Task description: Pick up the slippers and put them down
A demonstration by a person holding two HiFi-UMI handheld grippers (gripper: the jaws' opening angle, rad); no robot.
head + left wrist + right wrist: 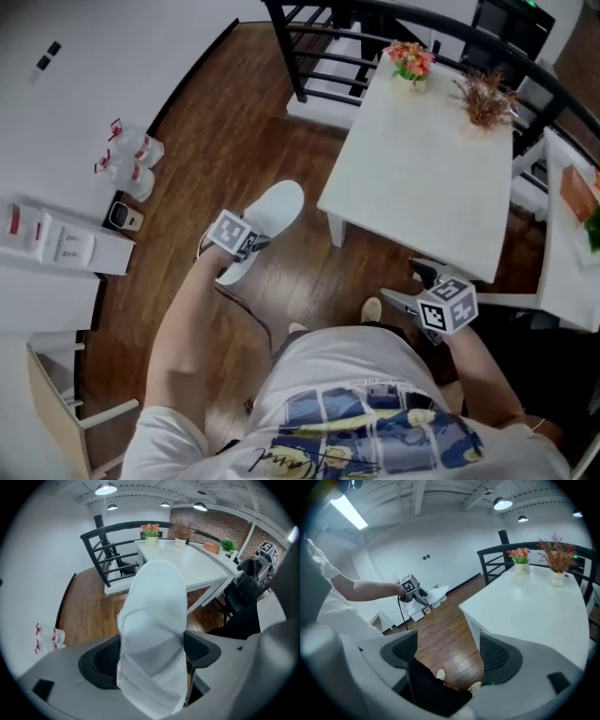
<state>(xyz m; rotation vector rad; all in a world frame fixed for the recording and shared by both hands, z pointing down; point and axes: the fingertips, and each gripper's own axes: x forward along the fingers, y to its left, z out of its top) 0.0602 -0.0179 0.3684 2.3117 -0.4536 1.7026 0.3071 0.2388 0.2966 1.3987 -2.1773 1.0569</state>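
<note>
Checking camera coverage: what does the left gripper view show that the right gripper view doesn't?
Left gripper view only: left gripper shut on the slipper, seen close up; brick wall; green plant.
Right gripper view only: right gripper open and empty; the person's shoes below it.
Both: table, flowers, railing.

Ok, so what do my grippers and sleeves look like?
Both the left gripper and right gripper have light grey bodies with black textured pads, and each carries a white cube of black square markers. A dark cable trails from the left one. You wear a white short-sleeved T-shirt with a blue print.
</note>
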